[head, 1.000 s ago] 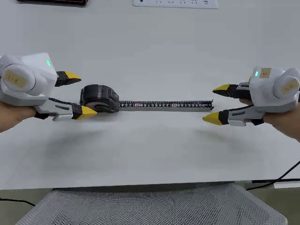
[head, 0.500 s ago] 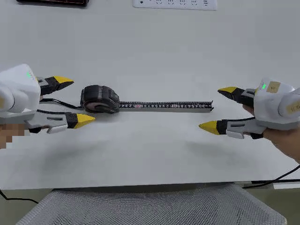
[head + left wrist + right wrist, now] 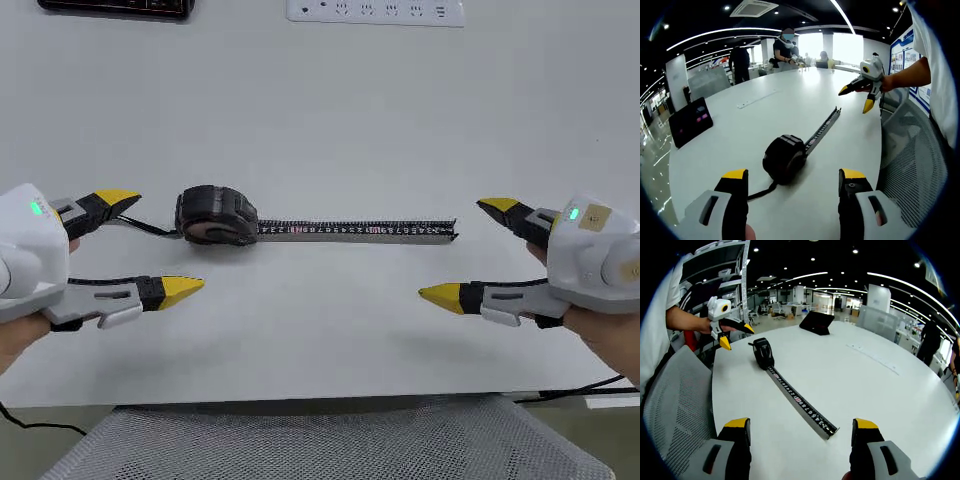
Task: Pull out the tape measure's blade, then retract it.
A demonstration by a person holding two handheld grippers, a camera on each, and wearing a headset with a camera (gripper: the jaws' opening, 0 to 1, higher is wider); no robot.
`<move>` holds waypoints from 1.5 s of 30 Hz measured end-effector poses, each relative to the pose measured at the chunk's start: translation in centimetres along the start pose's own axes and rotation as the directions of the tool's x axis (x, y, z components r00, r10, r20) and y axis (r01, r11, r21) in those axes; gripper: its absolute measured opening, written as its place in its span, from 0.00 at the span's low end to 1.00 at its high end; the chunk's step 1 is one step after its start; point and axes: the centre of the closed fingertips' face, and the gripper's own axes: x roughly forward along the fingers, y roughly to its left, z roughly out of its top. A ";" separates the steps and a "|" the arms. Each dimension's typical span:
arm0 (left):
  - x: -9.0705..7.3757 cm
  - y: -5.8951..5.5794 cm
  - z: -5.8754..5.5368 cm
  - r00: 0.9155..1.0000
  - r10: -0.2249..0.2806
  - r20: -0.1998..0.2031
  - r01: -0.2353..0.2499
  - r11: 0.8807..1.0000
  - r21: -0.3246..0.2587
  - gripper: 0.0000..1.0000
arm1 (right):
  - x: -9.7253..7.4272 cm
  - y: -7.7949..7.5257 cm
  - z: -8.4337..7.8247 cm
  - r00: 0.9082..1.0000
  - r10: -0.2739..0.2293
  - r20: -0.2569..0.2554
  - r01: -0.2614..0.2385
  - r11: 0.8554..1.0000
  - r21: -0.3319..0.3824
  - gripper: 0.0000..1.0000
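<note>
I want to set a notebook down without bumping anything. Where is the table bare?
The widest bare table lies between the blade and the power strip at the far edge. Another free strip runs from the blade to the near edge, between the left gripper and the right gripper. Crowded: the middle line, tape measure case and blade.

A broad white counter (image 3: 320, 110) runs through an open hall under a dark ceiling (image 3: 695, 15) with strip lights (image 3: 715, 34). Bright windows (image 3: 850, 47) glow far off. A grey mesh chair (image 3: 320, 445) stands at its near edge, 1 power strip (image 3: 375, 10) at the far edge.
</note>
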 end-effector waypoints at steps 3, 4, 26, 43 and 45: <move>0.0 -0.5 -0.5 1.000 0.008 -0.004 -0.008 1.000 -0.009 0.73 | 0.0 0.4 -0.4 1.000 -0.008 -0.009 0.008 1.000 0.003 0.83; 0.0 -0.7 -0.7 1.000 0.008 -0.006 -0.008 1.000 -0.011 0.74 | 0.0 0.5 -0.4 1.000 -0.009 -0.009 0.009 1.000 0.006 0.84; -0.3 -4.0 -3.6 1.000 0.020 -0.017 -0.021 0.995 -0.093 0.88 | -0.6 2.6 -3.4 0.999 -0.042 -0.015 0.042 0.997 0.060 0.95; -1.1 -4.8 -5.4 0.999 0.024 -0.034 -0.029 0.986 -0.164 0.92 | -1.4 3.4 -5.2 0.999 -0.037 -0.031 0.040 0.995 0.089 0.99; -1.1 -5.0 -5.4 0.999 0.014 -0.037 -0.020 0.987 -0.161 0.92 | -1.5 3.3 -5.1 0.999 -0.043 -0.029 0.045 0.994 0.095 0.99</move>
